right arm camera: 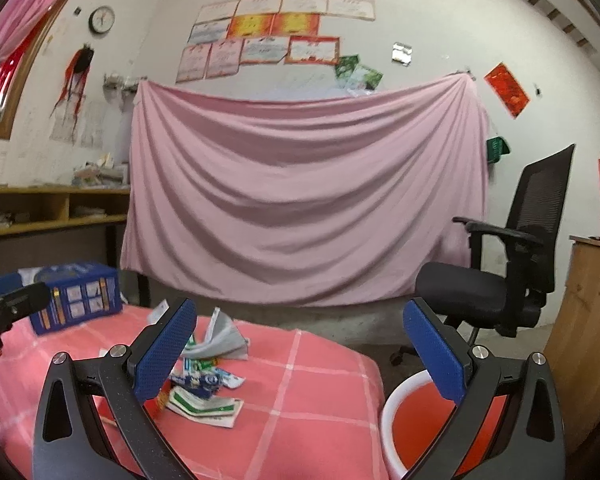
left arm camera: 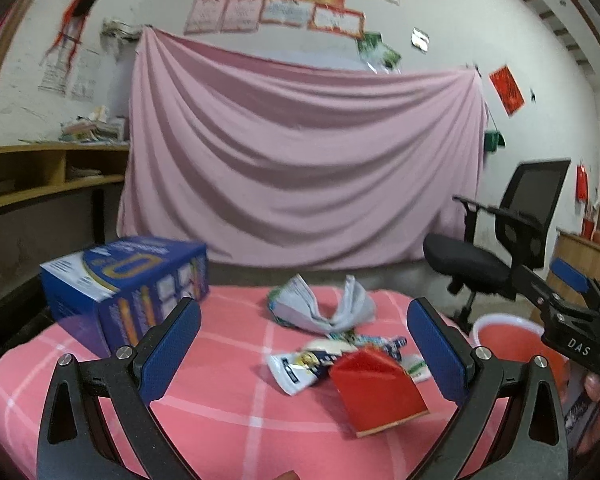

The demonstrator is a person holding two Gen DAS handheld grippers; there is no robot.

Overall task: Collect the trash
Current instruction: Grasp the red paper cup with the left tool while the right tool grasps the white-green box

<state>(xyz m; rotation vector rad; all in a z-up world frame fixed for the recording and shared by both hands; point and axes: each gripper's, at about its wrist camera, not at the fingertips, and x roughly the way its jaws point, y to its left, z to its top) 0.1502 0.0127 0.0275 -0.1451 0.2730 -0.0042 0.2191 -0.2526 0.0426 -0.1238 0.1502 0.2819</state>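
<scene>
A pile of trash lies on the pink checked tablecloth [left arm camera: 228,412]: a red carton [left arm camera: 374,390], a white and blue wrapper [left arm camera: 300,368] and crumpled grey paper [left arm camera: 320,308]. My left gripper [left arm camera: 304,354] is open and empty, hovering just short of the pile. My right gripper [right arm camera: 300,354] is open and empty, above the table's right edge; the wrappers [right arm camera: 204,392] lie by its left finger. It also shows in the left wrist view [left arm camera: 572,308]. A red bin with a white rim [right arm camera: 416,424] stands below the table's right side, also in the left wrist view [left arm camera: 512,340].
A blue box [left arm camera: 128,284] stands at the table's far left. A black office chair [right arm camera: 496,276] is on the floor at the right. A pink sheet [right arm camera: 300,196] hangs on the back wall. Wooden shelves [right arm camera: 40,216] run along the left.
</scene>
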